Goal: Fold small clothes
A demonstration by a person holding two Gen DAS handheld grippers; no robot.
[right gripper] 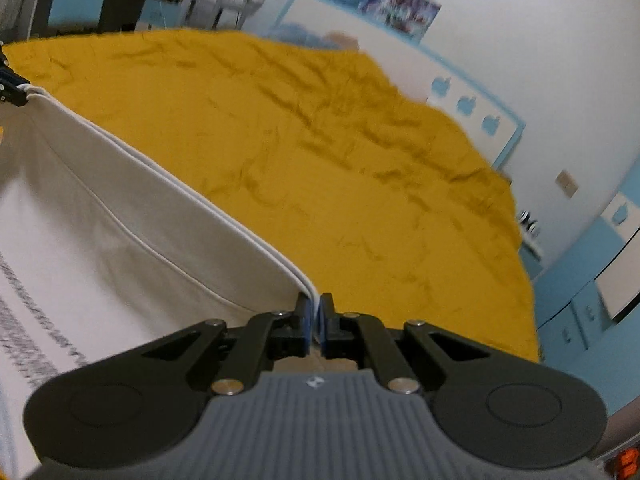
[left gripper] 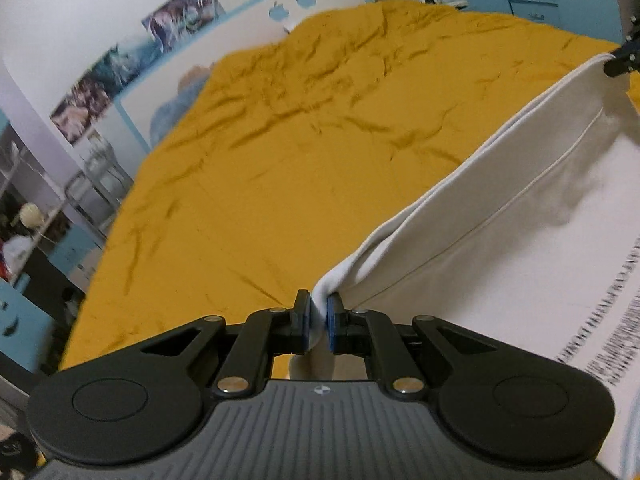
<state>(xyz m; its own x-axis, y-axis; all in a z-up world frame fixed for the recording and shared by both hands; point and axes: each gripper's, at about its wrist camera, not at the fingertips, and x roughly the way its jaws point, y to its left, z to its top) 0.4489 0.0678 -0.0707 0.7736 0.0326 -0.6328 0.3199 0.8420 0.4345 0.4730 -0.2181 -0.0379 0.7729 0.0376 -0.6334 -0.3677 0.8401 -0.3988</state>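
Observation:
A white garment (left gripper: 500, 208) with dark printed lettering hangs stretched between my two grippers above a mustard-yellow bedspread (left gripper: 280, 140). My left gripper (left gripper: 319, 312) is shut on one corner of its doubled hem. In the left wrist view the right gripper (left gripper: 622, 58) shows at the far right, clamped on the other corner. My right gripper (right gripper: 315, 314) is shut on the white garment (right gripper: 120, 208) at its hem, and the left gripper (right gripper: 12, 88) shows at the left edge. The cloth sags away below both cameras, its lower part hidden.
The wrinkled bedspread (right gripper: 340, 160) covers the whole bed ahead. A white headboard with blue apple shapes (left gripper: 304, 0) and posters (left gripper: 180, 16) line the wall. Blue drawers (right gripper: 580, 312) stand at the right of the bed, shelving (left gripper: 36, 216) at the left.

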